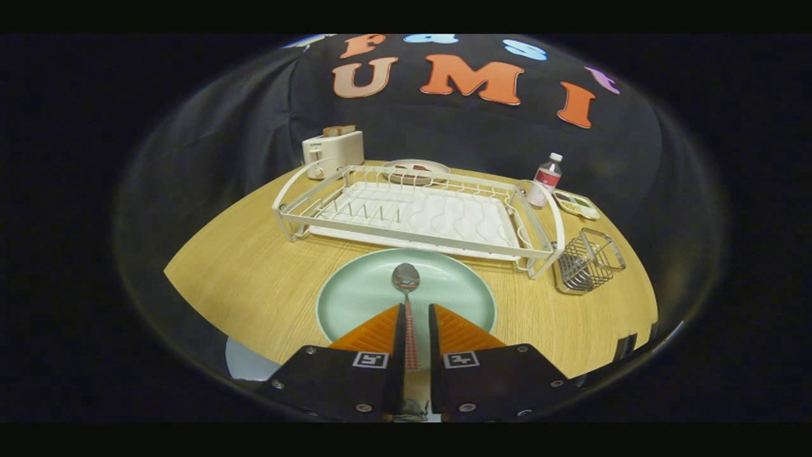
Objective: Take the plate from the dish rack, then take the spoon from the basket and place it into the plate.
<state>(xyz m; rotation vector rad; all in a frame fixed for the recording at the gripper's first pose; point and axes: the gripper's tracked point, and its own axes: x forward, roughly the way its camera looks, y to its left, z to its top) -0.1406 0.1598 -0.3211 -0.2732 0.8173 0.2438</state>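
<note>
Even, moderate light from overhead; counter (254, 279) evenly lit, shadows soft and short. Faint sheen on the plate (355, 298) ahead of the jaws. Strong fisheye bending beyond them: the rack (412, 216) bows. Edges dim, soft and hazy.

A white two-slot toaster (332, 152) stands at the far left edge of the light wooden tabletop (254, 279), with slices of bread (339, 130) poking out of the top. Along the far edge sits a round pale plate with something dark red on it (415, 169), too small to make out. Toward the far right corner a clear plastic bottle with a white cap and red label (545, 179) stands upright, and just beside it lies a small white divided tray (576, 204).
</note>
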